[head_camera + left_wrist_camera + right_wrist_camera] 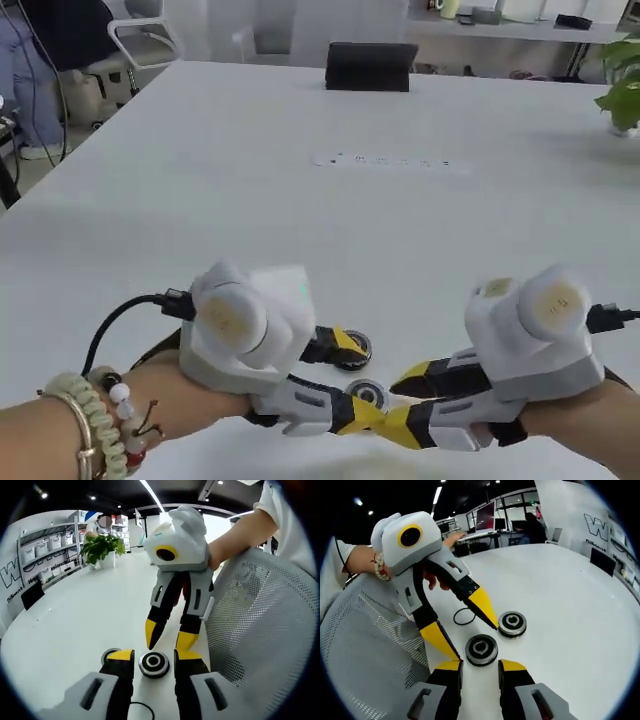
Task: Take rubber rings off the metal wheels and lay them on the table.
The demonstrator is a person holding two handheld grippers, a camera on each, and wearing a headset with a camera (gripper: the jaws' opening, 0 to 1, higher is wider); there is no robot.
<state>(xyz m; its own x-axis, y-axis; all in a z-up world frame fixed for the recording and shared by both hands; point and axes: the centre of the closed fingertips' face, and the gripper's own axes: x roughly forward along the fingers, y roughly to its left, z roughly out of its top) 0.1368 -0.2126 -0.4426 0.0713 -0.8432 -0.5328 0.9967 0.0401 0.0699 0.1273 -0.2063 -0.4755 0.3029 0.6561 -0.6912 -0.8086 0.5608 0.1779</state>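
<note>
Two metal wheels with dark rims lie near the table's front edge. The nearer wheel [367, 392] [154, 664] [481, 650] sits between the jaws of my open left gripper [355, 378] [154, 655], which come in from the left without clearly touching it. My right gripper [403, 398] [481, 666] faces it from the right, open, its tips just short of the same wheel. The second wheel [352, 347] [512, 624] [108, 655] lies just beyond, beside one left jaw. A thin black rubber ring [465, 616] [142, 709] lies loose on the table under the left gripper.
The white table [330, 200] stretches far ahead. A black case [368, 66] stands at its far edge and a potted plant [625, 85] at the right. A mesh chair back [260, 630] [365, 645] is close behind the hands.
</note>
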